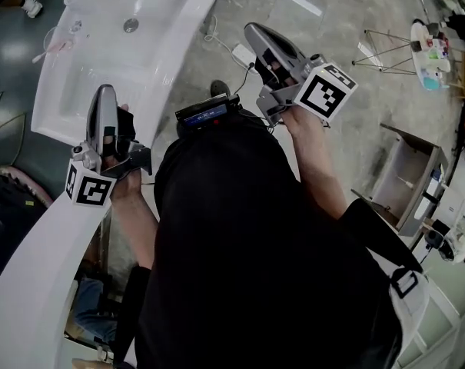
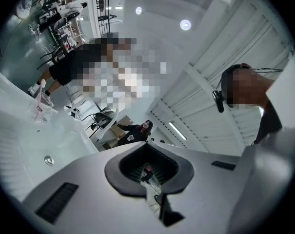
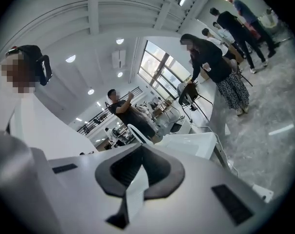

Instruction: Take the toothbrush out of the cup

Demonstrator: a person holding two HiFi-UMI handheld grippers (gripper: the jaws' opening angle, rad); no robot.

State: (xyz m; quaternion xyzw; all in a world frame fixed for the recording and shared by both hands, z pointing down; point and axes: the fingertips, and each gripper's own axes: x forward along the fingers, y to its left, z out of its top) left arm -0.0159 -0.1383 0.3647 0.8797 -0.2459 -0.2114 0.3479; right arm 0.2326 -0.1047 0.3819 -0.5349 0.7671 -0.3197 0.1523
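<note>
We are carrying the left gripper (image 1: 105, 91) and right gripper (image 1: 253, 28) clenched on nothing, well apart from the cup (image 1: 61, 40) holding the toothbrush (image 1: 48, 51), probably because the reach is only starting.

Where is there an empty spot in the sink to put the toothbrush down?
The bare basin floor between the drain and the left gripper is free. The white counter below that gripper is bare too. It is crowded only near the cup.
</note>
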